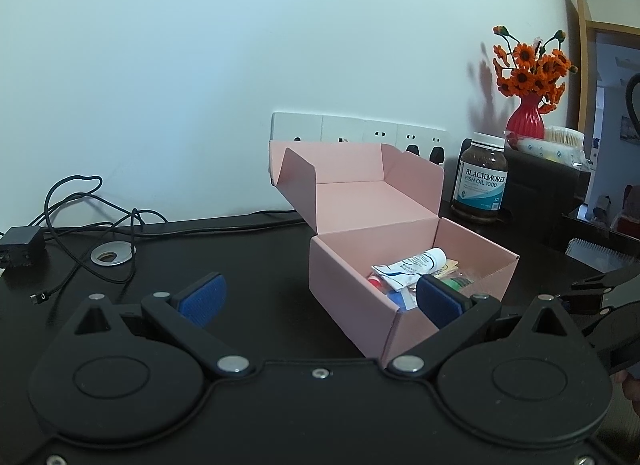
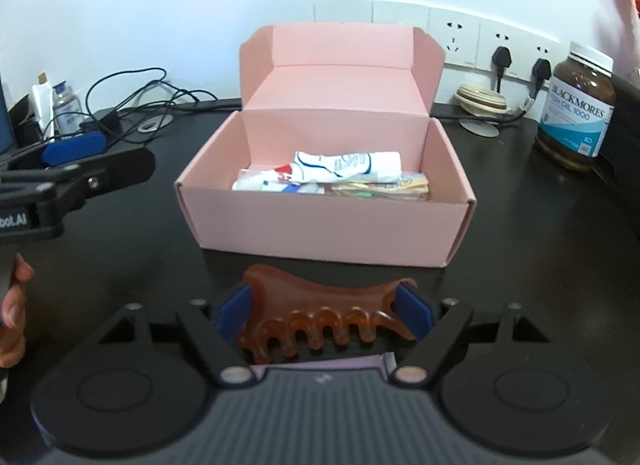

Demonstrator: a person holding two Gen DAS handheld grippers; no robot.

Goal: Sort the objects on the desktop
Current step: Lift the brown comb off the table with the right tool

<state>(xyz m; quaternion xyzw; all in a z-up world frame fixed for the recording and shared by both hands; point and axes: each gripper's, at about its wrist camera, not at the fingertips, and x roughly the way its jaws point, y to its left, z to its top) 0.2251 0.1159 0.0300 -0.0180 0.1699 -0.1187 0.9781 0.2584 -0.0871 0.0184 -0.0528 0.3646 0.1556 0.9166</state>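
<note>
The amber comb (image 2: pixel 320 315) sits crosswise in the right gripper (image 2: pixel 326 311), both blue pads pinching its ends, just short of the pink box's (image 2: pixel 320 221) near wall. Inside the box lie a crumpled white tube (image 2: pixel 348 165) and some packets (image 2: pixel 380 187). Left of the box, the left gripper (image 1: pixel 320 297) hovers with jaws spread and empty. The grip looks shallow at the comb's curved ends, so it could twist free, or its teeth could catch the box's near wall on the way in.
</note>
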